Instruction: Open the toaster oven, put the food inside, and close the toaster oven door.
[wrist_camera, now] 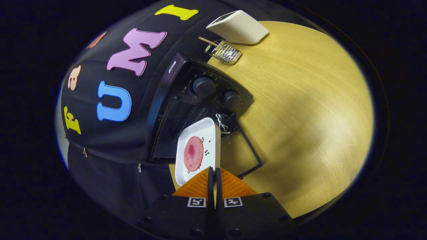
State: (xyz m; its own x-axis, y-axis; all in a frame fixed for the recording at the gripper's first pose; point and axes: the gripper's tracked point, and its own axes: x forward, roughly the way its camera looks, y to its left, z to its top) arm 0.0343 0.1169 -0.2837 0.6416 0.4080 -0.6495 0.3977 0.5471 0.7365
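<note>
My gripper (213, 170) is shut on the near rim of a white rectangular plate (201, 130). A round pink slice of meat (193, 153) lies on the plate. Just beyond the fingers, the plate hangs over the open glass door (241, 154) of the black toaster oven (180, 83). The door lies flat on the table, and the plate's far end reaches the oven's dark opening (170, 126). Two round knobs (204, 86) sit on the oven's front panel beside that opening.
The oven stands on a light wooden table (300, 116) against the black cloth wall. Past the oven sit a small wire rack (224, 52) and a white appliance (238, 26). A thin wire loop (221, 122) hangs near the plate's far corner.
</note>
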